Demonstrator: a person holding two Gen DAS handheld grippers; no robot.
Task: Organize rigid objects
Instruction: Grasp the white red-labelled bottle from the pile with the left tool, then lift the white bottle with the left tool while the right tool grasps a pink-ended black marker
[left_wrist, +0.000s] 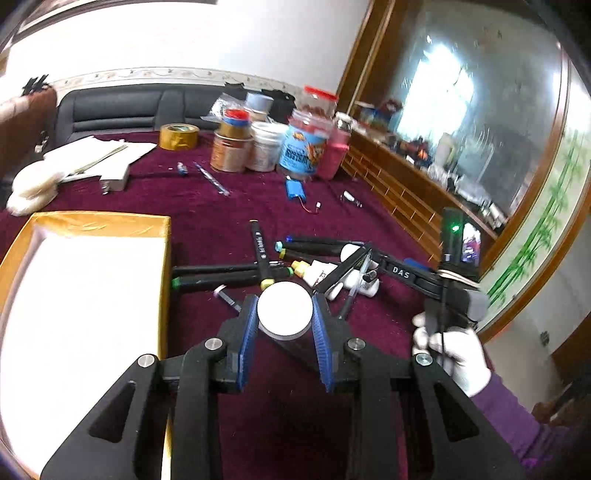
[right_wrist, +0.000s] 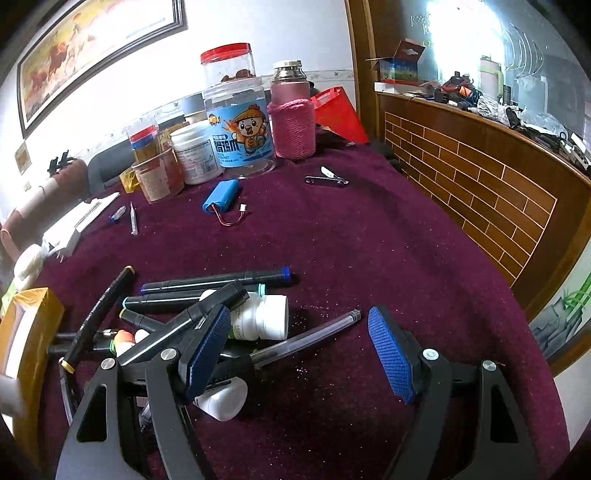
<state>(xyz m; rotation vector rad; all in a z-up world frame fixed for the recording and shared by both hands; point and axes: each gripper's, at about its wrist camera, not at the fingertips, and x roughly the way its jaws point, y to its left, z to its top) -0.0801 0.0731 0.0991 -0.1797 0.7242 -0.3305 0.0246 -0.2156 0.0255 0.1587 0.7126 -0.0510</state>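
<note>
My left gripper (left_wrist: 284, 314) is shut on a small white round bottle (left_wrist: 285, 309), held above the maroon tablecloth just right of an open yellow box (left_wrist: 92, 225) with a white inside. Behind it lies a pile of black markers (left_wrist: 236, 275) and white bottles (left_wrist: 360, 286). My right gripper (right_wrist: 299, 343) is open and empty, low over the cloth, its left finger above the pile of markers (right_wrist: 218, 282). A white bottle (right_wrist: 264, 317) and a clear pen (right_wrist: 306, 339) lie between the jaws. The right gripper also shows in the left wrist view (left_wrist: 364, 264).
Jars, tape rolls and a pink-sleeved flask (right_wrist: 291, 114) stand at the table's back. A blue battery pack (right_wrist: 221, 195) and nail clippers (right_wrist: 327, 180) lie mid-table. A wooden cabinet (right_wrist: 480, 177) runs along the right. Papers (left_wrist: 99, 155) lie back left.
</note>
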